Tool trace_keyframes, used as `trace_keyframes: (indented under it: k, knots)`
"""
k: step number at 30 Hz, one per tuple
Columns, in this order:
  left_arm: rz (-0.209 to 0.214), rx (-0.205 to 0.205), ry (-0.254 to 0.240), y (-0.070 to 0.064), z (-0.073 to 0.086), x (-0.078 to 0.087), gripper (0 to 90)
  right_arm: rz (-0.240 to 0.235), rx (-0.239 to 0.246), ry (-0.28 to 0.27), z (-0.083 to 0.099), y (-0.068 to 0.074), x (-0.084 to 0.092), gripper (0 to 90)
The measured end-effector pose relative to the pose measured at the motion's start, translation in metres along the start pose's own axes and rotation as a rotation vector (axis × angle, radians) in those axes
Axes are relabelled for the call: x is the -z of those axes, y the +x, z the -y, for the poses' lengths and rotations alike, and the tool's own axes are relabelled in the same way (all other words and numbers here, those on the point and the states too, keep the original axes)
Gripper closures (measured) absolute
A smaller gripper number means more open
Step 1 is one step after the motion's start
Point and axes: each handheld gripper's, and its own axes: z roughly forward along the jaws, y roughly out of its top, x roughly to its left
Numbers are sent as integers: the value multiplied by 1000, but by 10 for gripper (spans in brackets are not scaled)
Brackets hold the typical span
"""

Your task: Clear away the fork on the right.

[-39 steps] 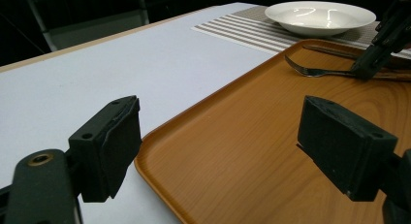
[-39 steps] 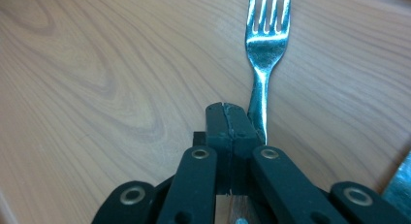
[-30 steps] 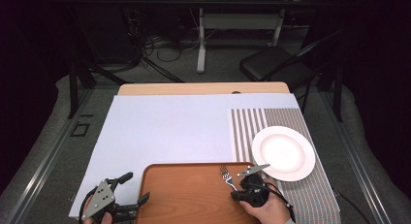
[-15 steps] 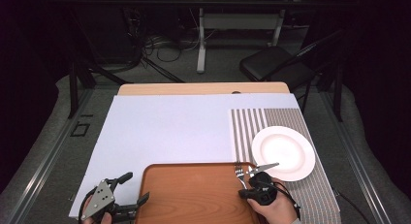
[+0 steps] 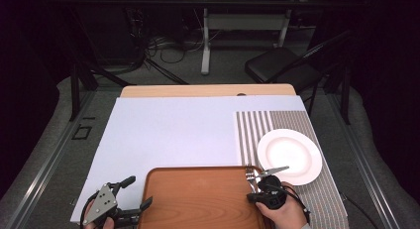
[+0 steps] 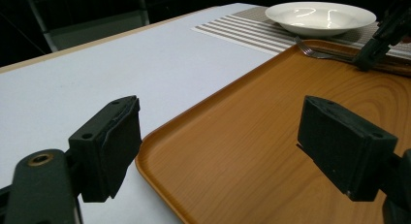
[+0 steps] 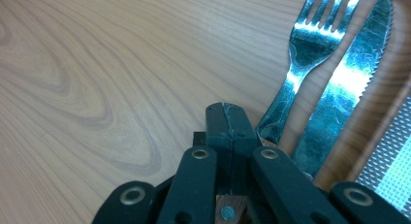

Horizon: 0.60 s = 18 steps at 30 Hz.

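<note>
A silver fork (image 7: 303, 54) and a serrated knife (image 7: 349, 78) lie side by side at the right rim of the brown wooden tray (image 5: 198, 199). My right gripper (image 7: 227, 118) is shut, with nothing showing between its jaws. It sits just left of the fork's handle, low over the tray. From above, the right gripper (image 5: 258, 185) is at the tray's far right corner, with the fork (image 5: 250, 175) and the knife (image 5: 275, 169) ahead of it. My left gripper (image 5: 138, 192) stands open at the tray's left edge. The left gripper (image 6: 218, 151) straddles that edge with nothing between its jaws.
A white plate (image 5: 289, 155) rests on a striped placemat (image 5: 252, 130) right of the tray, the knife's tip close to its rim. A pale blue sheet (image 5: 173, 130) covers the table. A chair (image 5: 277, 65) and cables lie beyond the far edge.
The right gripper has slid to the right along the tray, and the fork and knife have shifted right with it toward the plate. The left gripper has stayed put.
</note>
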Motion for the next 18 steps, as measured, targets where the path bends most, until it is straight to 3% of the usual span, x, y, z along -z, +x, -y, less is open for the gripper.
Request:
trace_keyframes:
  k: [7, 9, 15, 18]
  knots:
    - [0, -1, 1, 0, 0, 0, 156, -4, 15, -7, 0, 1, 4, 900]
    - [-1, 1, 0, 0, 0, 0, 157, -9, 28, -39, 0, 2, 6, 900]
    - [0, -3, 0, 0, 0, 0, 156, -4, 33, -50, 1, -1, 15, 884]
    - [0, -4, 2, 0, 0, 0, 156, -17, 47, -83, 1, -2, 22, 840]
